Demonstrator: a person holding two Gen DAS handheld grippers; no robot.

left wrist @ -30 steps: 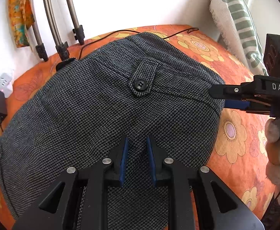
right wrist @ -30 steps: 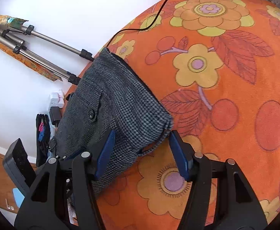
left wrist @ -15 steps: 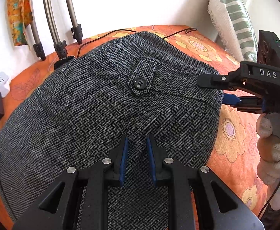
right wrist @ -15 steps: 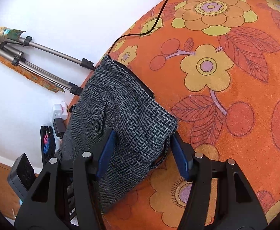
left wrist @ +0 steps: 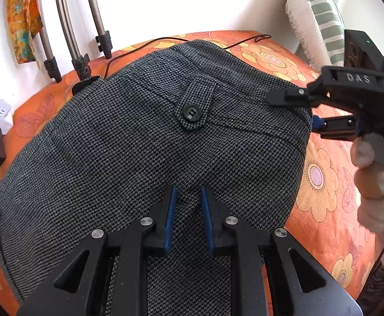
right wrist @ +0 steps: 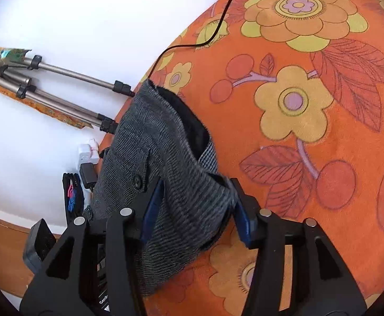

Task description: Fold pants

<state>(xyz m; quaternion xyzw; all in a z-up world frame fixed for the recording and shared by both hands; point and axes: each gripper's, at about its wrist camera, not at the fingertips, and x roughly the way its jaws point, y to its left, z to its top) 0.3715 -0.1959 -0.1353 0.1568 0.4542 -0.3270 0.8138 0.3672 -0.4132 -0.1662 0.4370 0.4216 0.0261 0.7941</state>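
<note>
Two claws at the pants

The grey houndstooth pants lie on the orange floral bedcover. The left claw pinches a fold of fabric below the pocket button. The right claw is spread apart around the pants' corner, right of that button.

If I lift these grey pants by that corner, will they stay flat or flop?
Probably flop: the pants already sag and curl open between the right hand-held gripper fingers. The woven cloth looks fairly thick, so likely some weight. It drapes over the orange cover, whose fuzzy nap may resist sliding.
</note>
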